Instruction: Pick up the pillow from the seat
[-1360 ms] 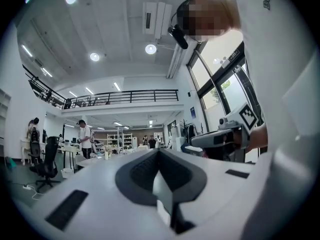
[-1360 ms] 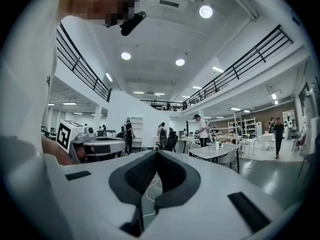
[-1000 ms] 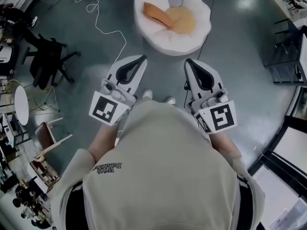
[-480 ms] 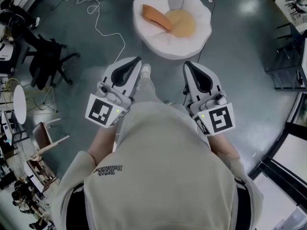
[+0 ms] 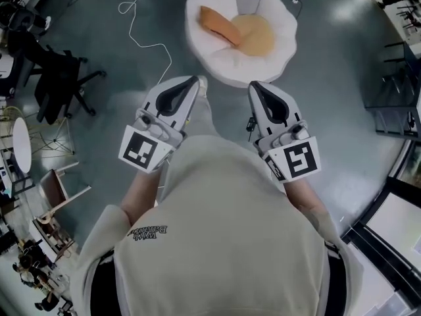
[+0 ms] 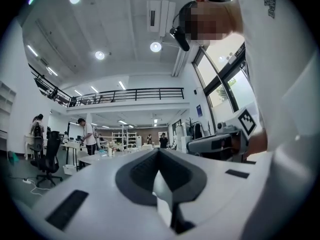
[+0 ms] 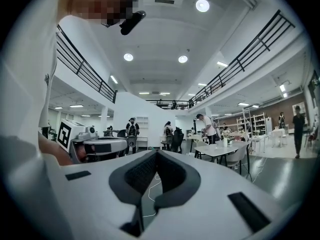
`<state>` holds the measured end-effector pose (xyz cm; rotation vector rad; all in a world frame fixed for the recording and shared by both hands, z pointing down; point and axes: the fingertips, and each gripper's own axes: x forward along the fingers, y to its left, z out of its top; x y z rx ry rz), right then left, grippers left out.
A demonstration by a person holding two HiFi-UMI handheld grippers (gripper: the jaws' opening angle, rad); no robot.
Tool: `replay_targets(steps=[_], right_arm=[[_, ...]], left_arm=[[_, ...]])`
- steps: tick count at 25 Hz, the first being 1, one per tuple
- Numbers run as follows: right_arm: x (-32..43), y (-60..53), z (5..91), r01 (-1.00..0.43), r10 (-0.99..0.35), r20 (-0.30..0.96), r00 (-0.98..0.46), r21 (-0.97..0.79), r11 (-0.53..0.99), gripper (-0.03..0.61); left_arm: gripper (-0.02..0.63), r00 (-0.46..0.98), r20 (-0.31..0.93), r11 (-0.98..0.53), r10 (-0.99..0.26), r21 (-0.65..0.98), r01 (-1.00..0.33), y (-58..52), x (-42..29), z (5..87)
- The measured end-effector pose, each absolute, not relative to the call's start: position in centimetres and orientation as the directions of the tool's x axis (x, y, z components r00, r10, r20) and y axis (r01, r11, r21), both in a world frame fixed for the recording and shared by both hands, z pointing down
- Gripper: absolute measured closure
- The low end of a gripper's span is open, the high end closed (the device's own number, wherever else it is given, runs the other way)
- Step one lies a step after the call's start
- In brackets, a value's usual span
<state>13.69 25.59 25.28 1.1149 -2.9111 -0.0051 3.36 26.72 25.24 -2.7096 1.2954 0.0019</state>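
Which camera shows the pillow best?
The head view: the orange pillow lies in plain sight in the white seat. The left and right gripper views look level across the room and show none of it.

Person stepped fwd w/ one leg (image 5: 200, 116) toward the far seat (image 5: 227, 70). Left gripper (image 5: 193, 81) & right gripper (image 5: 252, 85) went fwd too. Gap to seat's near rim shrank: was well apart, ended w/ tips just beside it.
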Motion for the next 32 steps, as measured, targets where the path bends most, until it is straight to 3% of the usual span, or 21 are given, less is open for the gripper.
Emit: replay_targets(steps=[14, 26, 32], right_arm=[[9.1, 9.6, 26.2, -0.7, -0.696, 0.08, -0.714, -0.033, 0.714, 0.569], [5.8, -4.8, 26.4, -0.752, -0.744, 0.12, -0.657, -0.169, 0.637, 0.568], [2.9, -10.7, 25.6, -0.756, -0.746, 0.124, -0.654, -0.137, 0.64, 0.568]], left_arm=[[0.604, 0.583, -0.01, -0.582, -0.812, -0.059, -0.811, 10.0, -3.4, 26.6], [0.604, 0.618, 0.039, -0.619, -0.785, -0.02, -0.785, -4.2, -6.7, 27.3], [0.604, 0.664, 0.022, -0.664, -0.748, 0.0, -0.748, -9.6, -8.2, 26.7]])
